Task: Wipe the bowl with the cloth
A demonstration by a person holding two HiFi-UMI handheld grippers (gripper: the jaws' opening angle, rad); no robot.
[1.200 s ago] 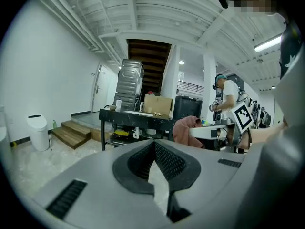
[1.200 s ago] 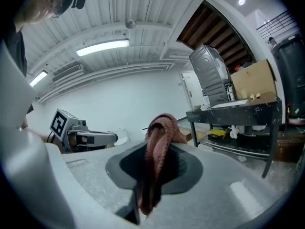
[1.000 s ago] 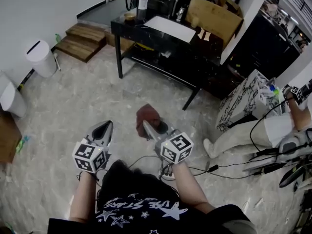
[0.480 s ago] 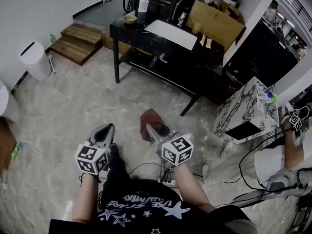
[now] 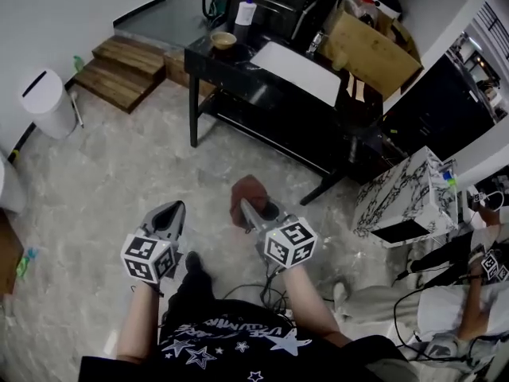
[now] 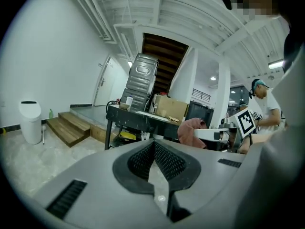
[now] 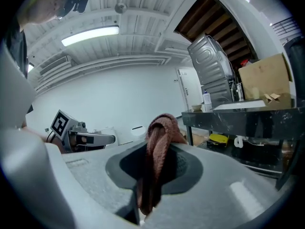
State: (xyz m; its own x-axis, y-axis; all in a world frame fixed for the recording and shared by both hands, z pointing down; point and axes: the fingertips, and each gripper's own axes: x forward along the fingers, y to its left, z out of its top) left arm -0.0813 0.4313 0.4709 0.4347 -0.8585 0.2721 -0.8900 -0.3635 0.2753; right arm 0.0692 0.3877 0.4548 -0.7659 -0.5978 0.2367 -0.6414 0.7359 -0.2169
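Head view first: both grippers are held out over the pale floor [image 5: 119,157], well short of the black table [image 5: 235,68]. The bowl [image 5: 223,40] sits on the table's near corner, next to a white bottle [image 5: 246,12]. The left gripper [image 5: 172,212] is empty-looking, and the right gripper [image 5: 248,210] has the reddish-brown cloth [image 5: 246,191] bunched at its tip. Left gripper view: jaws pressed together, nothing in them. Right gripper view: jaws clamped on the cloth, which loops up above them and hangs down between them.
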